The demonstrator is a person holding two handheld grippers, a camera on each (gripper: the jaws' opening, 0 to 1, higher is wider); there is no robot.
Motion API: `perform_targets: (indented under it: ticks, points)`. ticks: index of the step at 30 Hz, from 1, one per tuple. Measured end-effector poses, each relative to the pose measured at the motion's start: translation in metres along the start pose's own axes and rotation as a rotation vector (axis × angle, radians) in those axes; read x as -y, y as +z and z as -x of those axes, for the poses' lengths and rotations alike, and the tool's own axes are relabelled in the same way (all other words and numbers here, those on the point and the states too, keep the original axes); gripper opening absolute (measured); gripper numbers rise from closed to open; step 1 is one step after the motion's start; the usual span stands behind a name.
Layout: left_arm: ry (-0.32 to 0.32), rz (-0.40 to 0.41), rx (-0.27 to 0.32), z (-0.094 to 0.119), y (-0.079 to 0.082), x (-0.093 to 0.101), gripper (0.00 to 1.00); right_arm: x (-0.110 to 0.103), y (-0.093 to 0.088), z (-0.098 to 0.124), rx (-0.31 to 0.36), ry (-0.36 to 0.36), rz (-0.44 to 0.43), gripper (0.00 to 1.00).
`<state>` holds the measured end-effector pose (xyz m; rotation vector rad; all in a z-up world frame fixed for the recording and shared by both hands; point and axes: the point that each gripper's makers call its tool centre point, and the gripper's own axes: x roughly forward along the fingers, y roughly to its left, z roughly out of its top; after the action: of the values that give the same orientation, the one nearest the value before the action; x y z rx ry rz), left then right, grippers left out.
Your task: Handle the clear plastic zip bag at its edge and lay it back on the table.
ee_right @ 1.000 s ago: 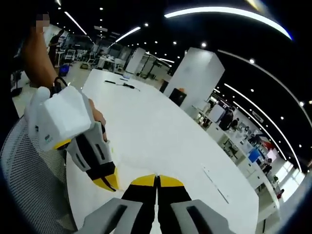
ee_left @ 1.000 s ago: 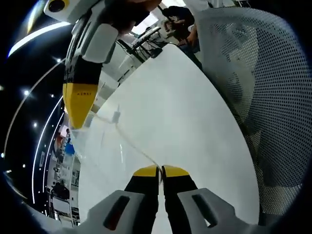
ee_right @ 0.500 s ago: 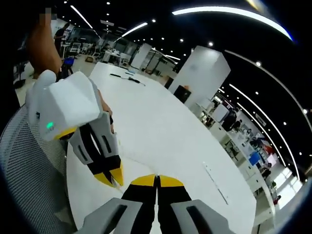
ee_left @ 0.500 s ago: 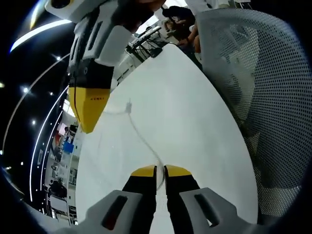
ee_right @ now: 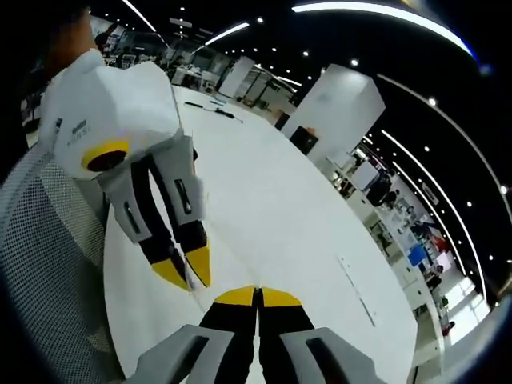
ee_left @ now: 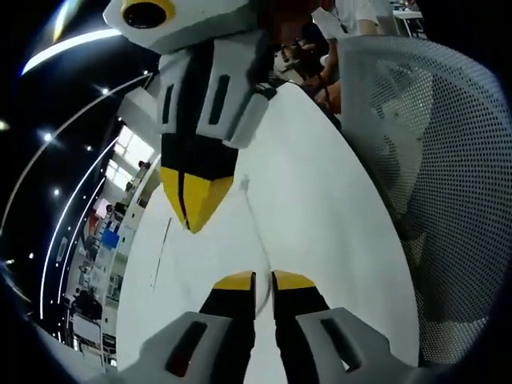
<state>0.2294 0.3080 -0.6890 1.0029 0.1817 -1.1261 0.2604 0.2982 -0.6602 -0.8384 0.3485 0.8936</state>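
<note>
The clear zip bag is nearly invisible against the white table (ee_left: 328, 208). Its zip edge (ee_left: 254, 228) shows as a thin line running from a small tab down into my left gripper (ee_left: 264, 280), which is shut on that edge. My right gripper (ee_left: 196, 210) hangs in from the top of the left gripper view, close above and left of the left jaws, its yellow tips together. In the right gripper view my right gripper (ee_right: 258, 294) is shut with a thin sliver of bag between its tips. The left gripper (ee_right: 186, 270) is just to its left.
A white mesh chair back (ee_left: 424, 176) stands close beside the table edge, also the chair back (ee_right: 48, 240). A thin strip (ee_right: 356, 290) lies on the table (ee_right: 264, 200) to the right. Dark cables or tools (ee_right: 218, 109) lie at its far end. A person (ee_left: 324, 48) sits beyond the table.
The two grippers have come much closer together. The stretch of zip edge between them has become shorter and hangs nearer the left jaws. Both stay shut.
</note>
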Motion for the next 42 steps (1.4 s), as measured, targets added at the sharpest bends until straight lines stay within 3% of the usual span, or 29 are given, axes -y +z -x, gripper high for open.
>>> perform_targets:
  ticks: [12,19,26,33,42]
  points:
    - [0.021,0.090,0.051,0.008,0.009,-0.011,0.17,-0.015,-0.014,-0.005,-0.043,0.028,0.006,0.00]
    - [0.052,0.169,0.057,0.020,0.006,-0.016,0.20,-0.020,-0.022,-0.011,-0.058,0.036,0.033,0.00]
    - [0.099,0.343,0.077,0.039,-0.003,-0.021,0.24,-0.029,-0.038,-0.023,-0.075,0.050,0.120,0.00]
    - [0.139,0.533,0.104,0.055,-0.014,-0.025,0.31,-0.023,-0.037,-0.026,-0.086,0.058,0.129,0.00]
    - [0.173,0.663,0.089,0.067,-0.033,-0.017,0.37,-0.020,-0.050,-0.049,-0.109,0.078,0.125,0.00]
